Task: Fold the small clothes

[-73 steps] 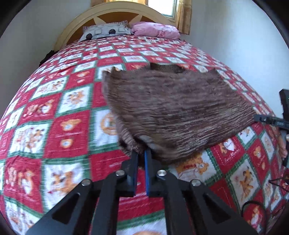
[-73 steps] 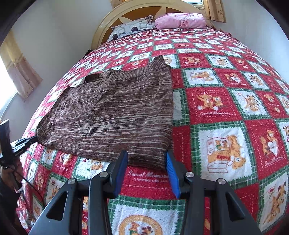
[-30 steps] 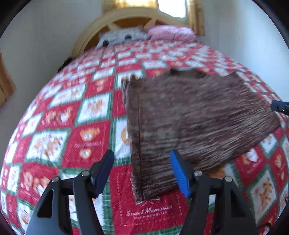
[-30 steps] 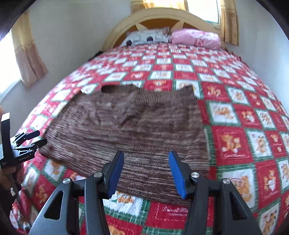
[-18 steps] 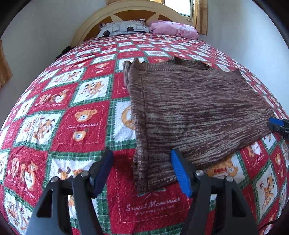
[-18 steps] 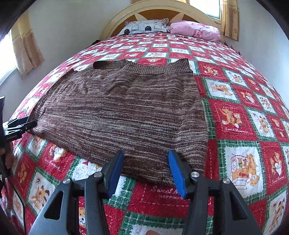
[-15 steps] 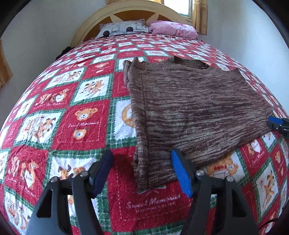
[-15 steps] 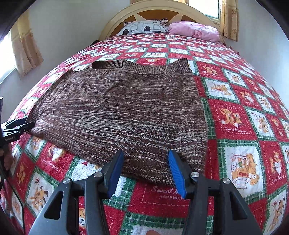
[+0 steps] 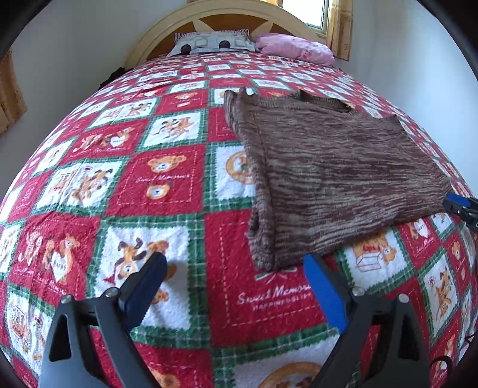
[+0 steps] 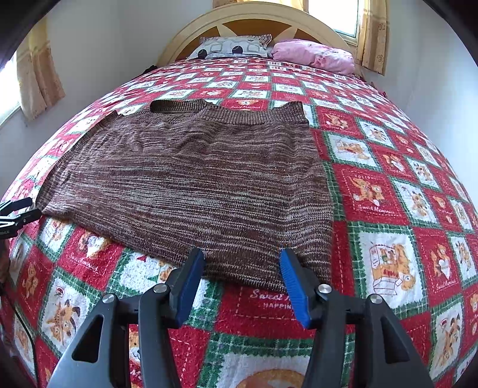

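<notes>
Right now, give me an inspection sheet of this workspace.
Surface: bed with red-green teddy quilt, flat.
Job's things: brown knit top lying flat, neckline toward the headboard.
Clutter: nothing seen.
Grippers: left gripper jaws opening, empty, just short of the top's near corner; right gripper open, pads apart at the hem, not gripping.
Cables: dark cable at the left edge.
Surroundings: wooden headboard, patterned pillow, pink pillow, curtained windows.

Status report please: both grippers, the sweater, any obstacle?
Left gripper jaws opening, nothing between. Right gripper open, over near hem. Sweater flat on quilt, not yet folded. No obstacle seen.
</notes>
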`<move>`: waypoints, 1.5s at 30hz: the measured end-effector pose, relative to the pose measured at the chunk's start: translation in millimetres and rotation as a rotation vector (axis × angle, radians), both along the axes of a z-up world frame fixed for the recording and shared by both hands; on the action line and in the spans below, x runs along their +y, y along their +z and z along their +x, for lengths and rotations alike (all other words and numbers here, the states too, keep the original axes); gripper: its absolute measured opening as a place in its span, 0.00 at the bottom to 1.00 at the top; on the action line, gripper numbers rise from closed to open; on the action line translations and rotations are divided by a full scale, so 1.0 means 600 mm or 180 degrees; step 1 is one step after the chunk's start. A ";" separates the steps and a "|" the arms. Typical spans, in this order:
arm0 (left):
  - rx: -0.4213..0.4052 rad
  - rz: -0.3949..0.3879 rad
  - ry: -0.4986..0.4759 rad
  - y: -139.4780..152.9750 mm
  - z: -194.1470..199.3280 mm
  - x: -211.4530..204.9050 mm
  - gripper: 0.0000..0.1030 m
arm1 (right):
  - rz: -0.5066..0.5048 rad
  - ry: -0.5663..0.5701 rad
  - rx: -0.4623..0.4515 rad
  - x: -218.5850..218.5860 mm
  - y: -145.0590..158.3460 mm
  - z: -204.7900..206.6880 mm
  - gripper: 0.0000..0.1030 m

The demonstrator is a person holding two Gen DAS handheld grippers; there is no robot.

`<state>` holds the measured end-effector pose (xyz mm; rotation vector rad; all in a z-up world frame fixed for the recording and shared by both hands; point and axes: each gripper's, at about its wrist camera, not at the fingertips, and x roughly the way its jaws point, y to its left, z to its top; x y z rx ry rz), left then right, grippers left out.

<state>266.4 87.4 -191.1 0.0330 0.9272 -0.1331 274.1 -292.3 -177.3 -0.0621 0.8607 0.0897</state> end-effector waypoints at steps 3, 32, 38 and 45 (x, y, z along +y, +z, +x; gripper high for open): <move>-0.0014 0.0059 -0.0005 0.003 -0.005 0.000 0.93 | -0.0042 -0.0057 0.0009 0.005 0.010 -0.006 0.53; -0.0201 -0.0469 0.0037 0.069 0.109 0.122 0.93 | -0.1162 0.1845 -0.0607 0.497 -0.003 -0.035 0.61; -0.0113 -0.0661 -0.0130 0.057 0.162 0.110 0.93 | -0.1355 0.1866 -0.0674 0.535 -0.023 -0.016 0.61; -0.0040 -0.1016 -0.0267 0.046 0.234 0.075 0.93 | -0.1279 0.1798 -0.0702 0.532 -0.030 -0.003 0.41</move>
